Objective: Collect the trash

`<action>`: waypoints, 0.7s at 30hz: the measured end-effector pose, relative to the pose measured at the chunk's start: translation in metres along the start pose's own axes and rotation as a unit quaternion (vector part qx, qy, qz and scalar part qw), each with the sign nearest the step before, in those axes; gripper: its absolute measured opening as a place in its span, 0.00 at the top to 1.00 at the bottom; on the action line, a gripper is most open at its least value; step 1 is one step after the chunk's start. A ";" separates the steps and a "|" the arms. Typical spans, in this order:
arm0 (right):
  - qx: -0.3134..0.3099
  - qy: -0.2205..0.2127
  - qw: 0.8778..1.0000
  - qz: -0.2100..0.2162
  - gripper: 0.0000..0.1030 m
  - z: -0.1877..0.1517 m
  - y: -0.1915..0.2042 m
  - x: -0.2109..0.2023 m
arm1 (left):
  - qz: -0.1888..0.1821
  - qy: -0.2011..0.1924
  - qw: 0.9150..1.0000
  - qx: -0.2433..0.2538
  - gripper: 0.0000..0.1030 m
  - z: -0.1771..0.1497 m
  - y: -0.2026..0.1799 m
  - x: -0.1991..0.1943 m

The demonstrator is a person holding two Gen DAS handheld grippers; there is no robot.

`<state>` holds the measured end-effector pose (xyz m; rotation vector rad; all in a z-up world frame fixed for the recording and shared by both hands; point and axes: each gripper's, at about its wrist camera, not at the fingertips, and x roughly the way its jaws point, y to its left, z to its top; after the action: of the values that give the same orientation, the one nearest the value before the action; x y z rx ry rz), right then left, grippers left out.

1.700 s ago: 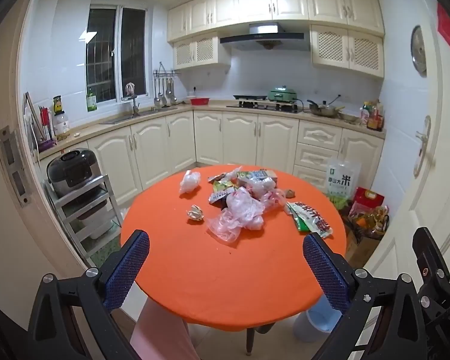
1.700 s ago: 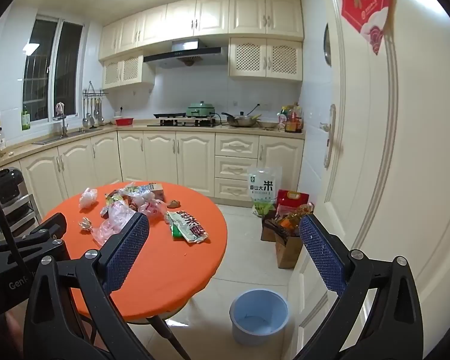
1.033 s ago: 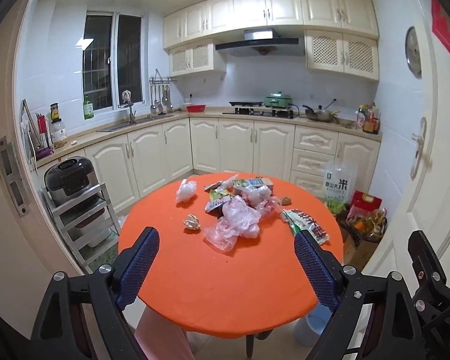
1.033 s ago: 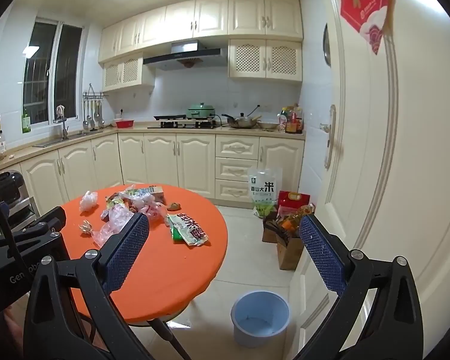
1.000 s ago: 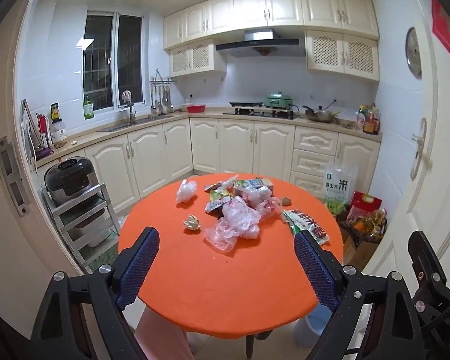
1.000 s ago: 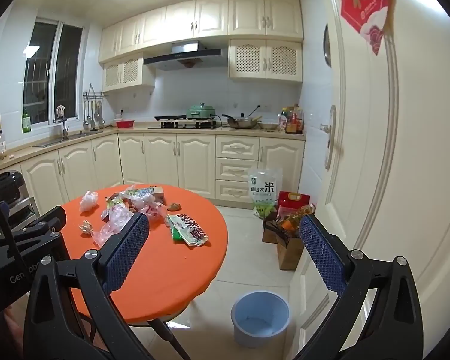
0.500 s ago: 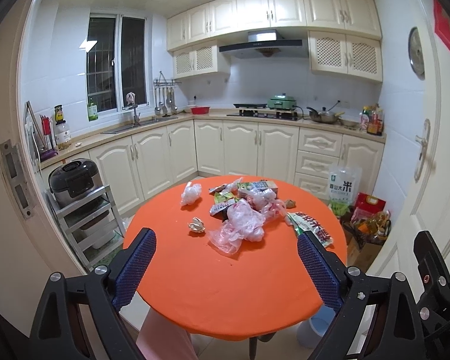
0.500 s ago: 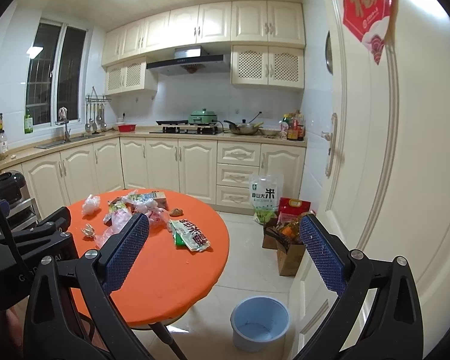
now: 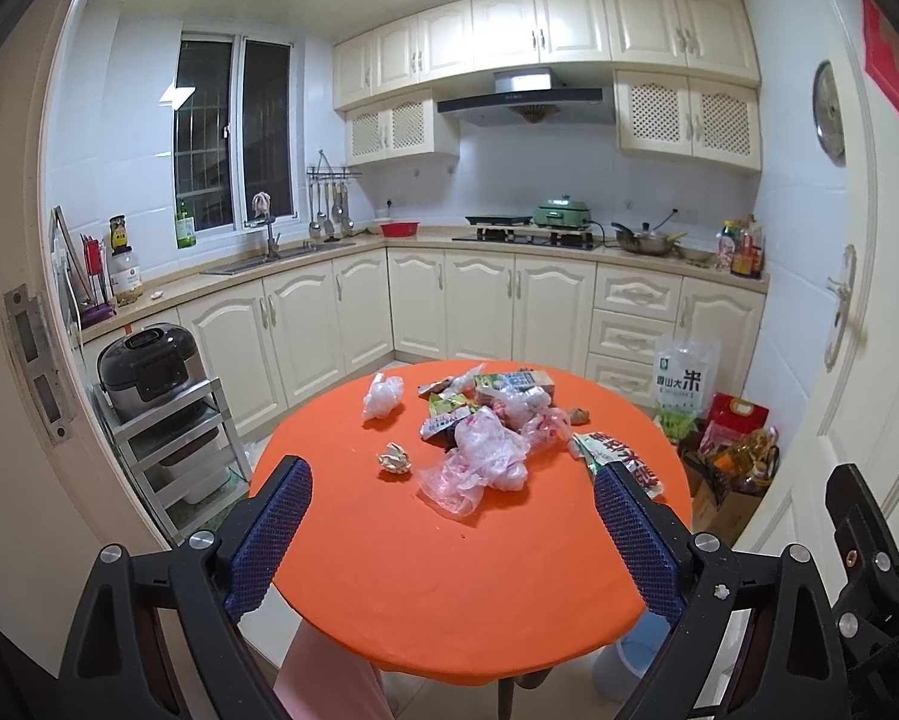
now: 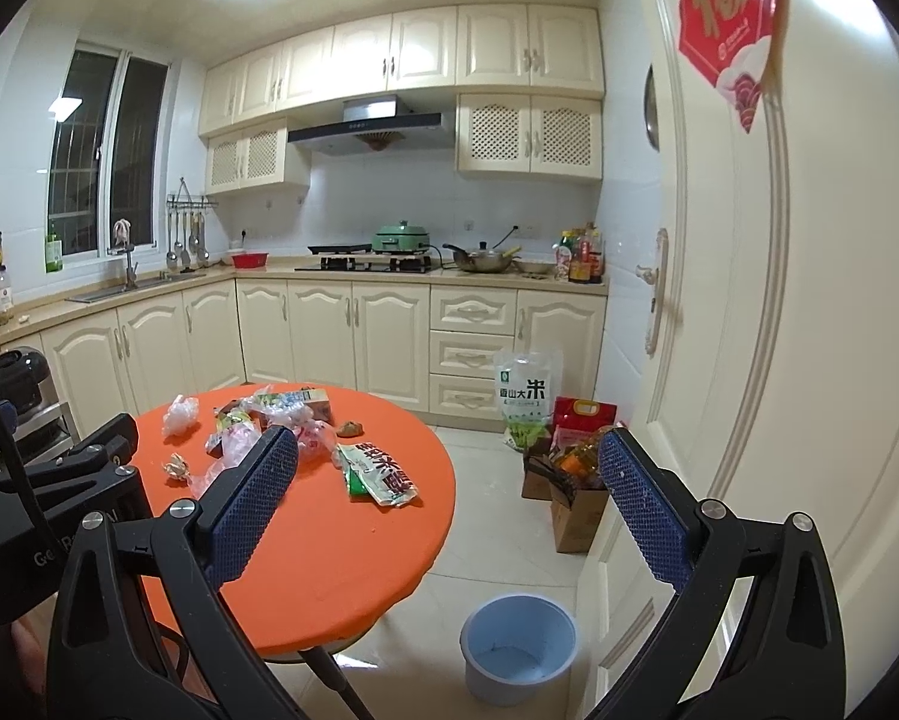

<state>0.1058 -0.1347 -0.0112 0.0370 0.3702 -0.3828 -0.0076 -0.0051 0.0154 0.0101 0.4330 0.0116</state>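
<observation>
Cream kitchen cabinets point(image 9: 305, 324), white floor tiles point(image 10: 503, 516)

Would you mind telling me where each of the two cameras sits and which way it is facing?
Left wrist: on the left gripper, open, facing the orange table and its trash head-on; the right gripper's body shows at the lower right edge.
Right wrist: on the right gripper, open, further right, facing the table's right edge, the blue bucket and the door; the left gripper's body shows at left.
Shared: table, trash, bucket, kitchen counter.
</observation>
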 end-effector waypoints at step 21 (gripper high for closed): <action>0.003 0.009 1.000 -0.004 0.02 -0.005 -0.003 -0.004 | 0.002 -0.001 1.000 0.007 0.10 -0.003 -0.004 -0.005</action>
<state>0.0994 -0.1358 -0.0144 0.0459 0.3872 -0.3916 -0.0130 -0.0090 0.0147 0.0246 0.4315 0.0132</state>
